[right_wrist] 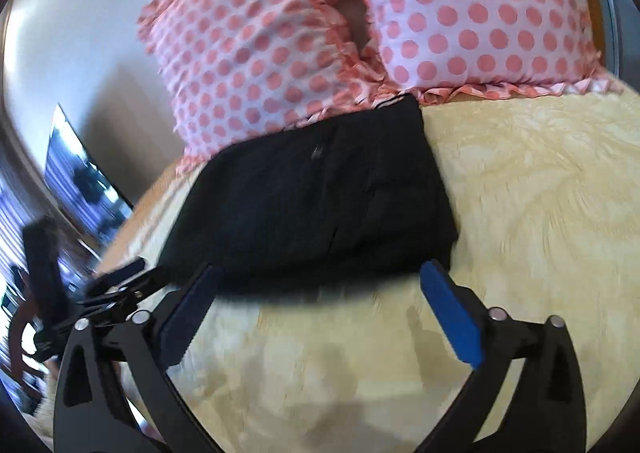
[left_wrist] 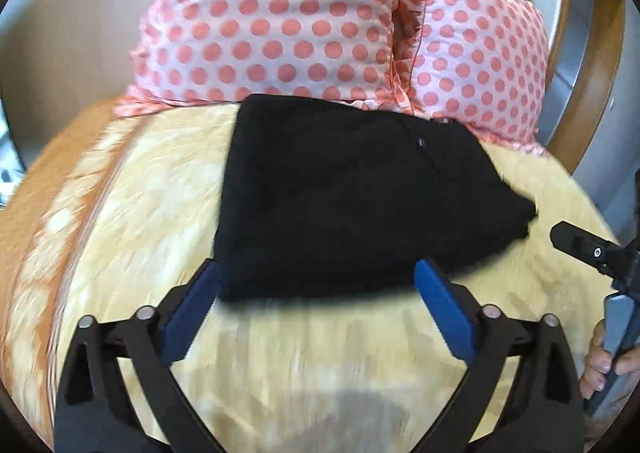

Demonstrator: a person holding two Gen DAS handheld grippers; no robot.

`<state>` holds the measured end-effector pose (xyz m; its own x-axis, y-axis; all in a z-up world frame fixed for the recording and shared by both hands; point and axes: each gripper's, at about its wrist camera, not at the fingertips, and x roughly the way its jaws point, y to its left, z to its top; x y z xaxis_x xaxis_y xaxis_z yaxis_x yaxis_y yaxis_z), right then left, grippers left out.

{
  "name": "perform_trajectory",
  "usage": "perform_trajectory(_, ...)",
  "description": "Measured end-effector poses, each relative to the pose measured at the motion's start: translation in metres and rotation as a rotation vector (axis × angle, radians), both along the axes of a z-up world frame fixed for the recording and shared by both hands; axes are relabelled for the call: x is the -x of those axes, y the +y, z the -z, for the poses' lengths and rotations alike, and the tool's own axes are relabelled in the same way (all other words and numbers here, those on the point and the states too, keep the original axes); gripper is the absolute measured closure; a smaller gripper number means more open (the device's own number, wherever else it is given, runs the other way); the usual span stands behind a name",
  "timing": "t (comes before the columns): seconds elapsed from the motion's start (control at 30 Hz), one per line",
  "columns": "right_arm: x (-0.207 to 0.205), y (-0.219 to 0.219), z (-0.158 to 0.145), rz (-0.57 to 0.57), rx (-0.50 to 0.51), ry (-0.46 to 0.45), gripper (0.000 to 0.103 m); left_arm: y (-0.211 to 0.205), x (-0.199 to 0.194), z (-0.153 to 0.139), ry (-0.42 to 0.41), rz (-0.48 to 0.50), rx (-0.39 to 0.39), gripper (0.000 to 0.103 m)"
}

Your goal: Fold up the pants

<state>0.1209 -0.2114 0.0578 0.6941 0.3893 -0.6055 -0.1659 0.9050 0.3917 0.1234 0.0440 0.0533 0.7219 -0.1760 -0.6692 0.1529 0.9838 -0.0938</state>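
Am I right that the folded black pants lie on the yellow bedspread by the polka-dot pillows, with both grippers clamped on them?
Not quite. The black pants do lie folded on the bedspread by the pillows, but the left gripper and right gripper are open, holding nothing, as each wrist view shows.

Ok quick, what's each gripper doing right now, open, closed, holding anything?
Left gripper: open, holding nothing, just short of the folded black pants.
Right gripper: open, holding nothing.
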Motion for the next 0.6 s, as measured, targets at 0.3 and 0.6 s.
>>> perform_trajectory(0.3, 0.051, 0.045, 0.026, 0.031, 0.199, -0.040, 0.001, -0.004, 0.060, 0.028, 0.001, -0.044, -0.079, 0.002)
perform_trajectory(0.6, 0.065, 0.054, 0.043, 0.085, 0.317, -0.037, 0.001, -0.005, 0.078, 0.041, -0.031, -0.082, -0.114, 0.002)
